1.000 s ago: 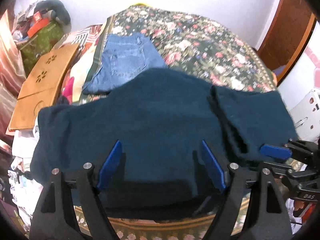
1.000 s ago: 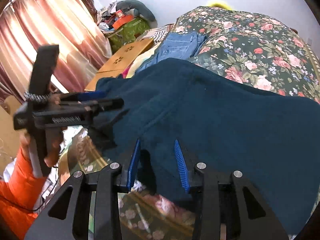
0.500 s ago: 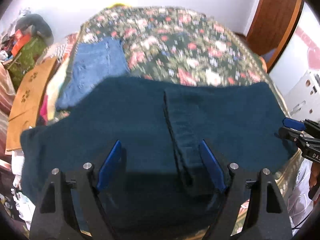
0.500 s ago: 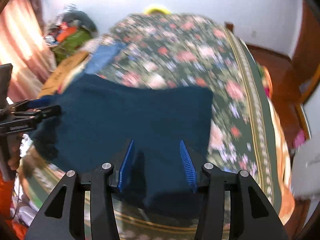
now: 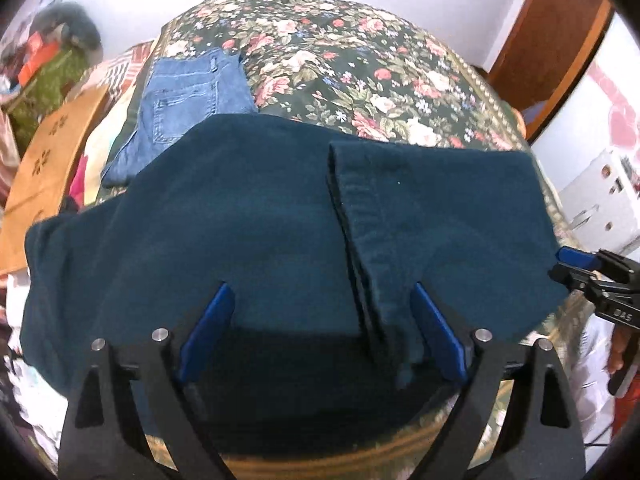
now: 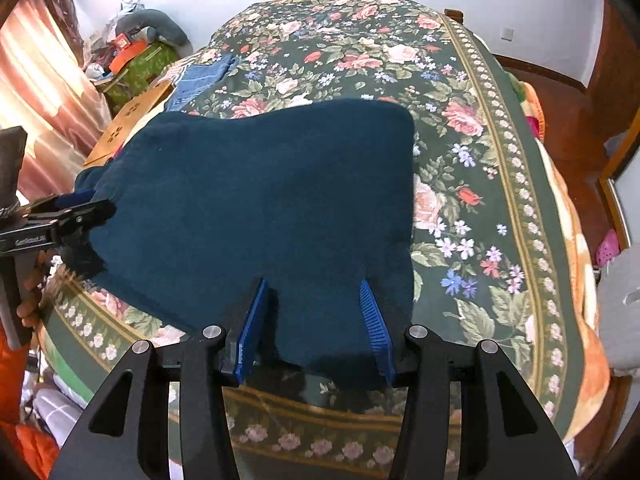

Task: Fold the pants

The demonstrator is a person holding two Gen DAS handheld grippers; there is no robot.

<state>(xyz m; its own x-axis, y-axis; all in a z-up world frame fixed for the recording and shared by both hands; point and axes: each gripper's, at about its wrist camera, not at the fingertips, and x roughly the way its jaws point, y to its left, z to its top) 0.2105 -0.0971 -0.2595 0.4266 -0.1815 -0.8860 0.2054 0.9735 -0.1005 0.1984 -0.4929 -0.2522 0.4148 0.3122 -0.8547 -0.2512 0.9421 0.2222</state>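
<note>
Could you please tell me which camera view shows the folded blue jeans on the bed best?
The left wrist view: the jeans lie unobstructed past the dark pants, with pocket and seams clear. In the right wrist view the jeans are only a small strip at the bed's left edge.

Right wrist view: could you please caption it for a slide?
Open right gripper poised over dark teal pants spread on a floral bedspread.

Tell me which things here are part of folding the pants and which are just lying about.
Part of the job:
- dark teal pants, spread on the bed
- left hand-held gripper, jaws just opened wider
- right hand-held gripper, open

Lying about:
- folded blue jeans
- floral bedspread
- wooden board
- clutter pile
</note>
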